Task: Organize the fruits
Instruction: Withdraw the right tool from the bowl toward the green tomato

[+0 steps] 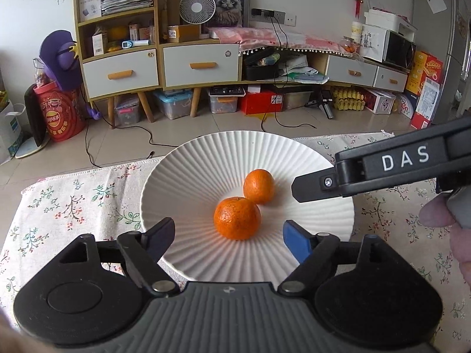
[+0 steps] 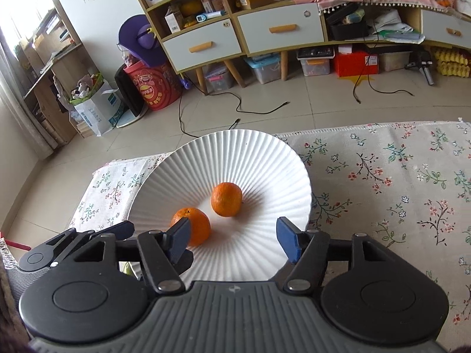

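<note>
Two small oranges lie in a white ribbed plate (image 1: 182, 176) on a floral tablecloth. In the left wrist view the nearer orange (image 1: 237, 218) touches the farther orange (image 1: 259, 186). My left gripper (image 1: 226, 232) is open and empty, its jaws on either side of the nearer orange, just in front of it. My right gripper (image 2: 231, 239) is open and empty over the plate's (image 2: 265, 158) near rim; it reaches in from the right in the left wrist view (image 1: 306, 189). In the right wrist view the nearer orange (image 2: 195, 226) sits beside its left finger and the other orange (image 2: 226, 199) lies beyond.
The floral tablecloth (image 2: 382, 182) covers the table to the right of the plate. The table's far edge (image 1: 88, 173) lies just behind the plate, with tiled floor, cables and a cabinet (image 1: 200, 64) beyond. The left gripper's body (image 2: 76, 244) shows at the left.
</note>
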Motion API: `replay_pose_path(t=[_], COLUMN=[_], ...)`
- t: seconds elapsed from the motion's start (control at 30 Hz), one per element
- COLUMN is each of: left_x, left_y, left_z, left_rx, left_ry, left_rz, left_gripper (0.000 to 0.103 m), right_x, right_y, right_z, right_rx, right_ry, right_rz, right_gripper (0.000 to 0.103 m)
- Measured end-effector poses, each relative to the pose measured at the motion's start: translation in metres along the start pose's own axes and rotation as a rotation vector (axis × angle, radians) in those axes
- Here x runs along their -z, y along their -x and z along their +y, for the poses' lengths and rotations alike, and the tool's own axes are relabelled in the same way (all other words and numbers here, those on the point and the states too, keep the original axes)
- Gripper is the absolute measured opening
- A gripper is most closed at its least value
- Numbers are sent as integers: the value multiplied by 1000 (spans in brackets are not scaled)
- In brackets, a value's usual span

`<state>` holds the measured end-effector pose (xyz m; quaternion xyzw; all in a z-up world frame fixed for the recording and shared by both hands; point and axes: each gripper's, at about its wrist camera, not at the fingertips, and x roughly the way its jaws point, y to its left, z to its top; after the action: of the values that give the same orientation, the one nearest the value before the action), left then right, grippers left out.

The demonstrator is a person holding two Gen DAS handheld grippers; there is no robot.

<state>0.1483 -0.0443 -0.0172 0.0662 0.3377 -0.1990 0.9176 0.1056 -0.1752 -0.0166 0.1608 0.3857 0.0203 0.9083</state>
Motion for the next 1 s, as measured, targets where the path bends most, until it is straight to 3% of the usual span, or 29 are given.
replay_pose_path(t=[0.23, 0.43, 0.67, 1.0], left_x=[2, 6, 14, 40], left_y=[25, 44, 68, 86], left_z=[1, 7, 10, 15], left_rx=[-3, -3, -39, -21], left_ry=[11, 32, 38, 46], left_rz=[23, 50, 63, 63], left_gripper=[95, 95, 95, 95], right_x=[5, 12, 21, 47], right_y=[21, 37, 53, 69], right_z=[10, 13, 17, 16], right_rx=[3, 8, 4, 33], right_ry=[31, 54, 85, 106], right_rz=[-20, -36, -53, -88], right_gripper=[78, 89, 93, 100])
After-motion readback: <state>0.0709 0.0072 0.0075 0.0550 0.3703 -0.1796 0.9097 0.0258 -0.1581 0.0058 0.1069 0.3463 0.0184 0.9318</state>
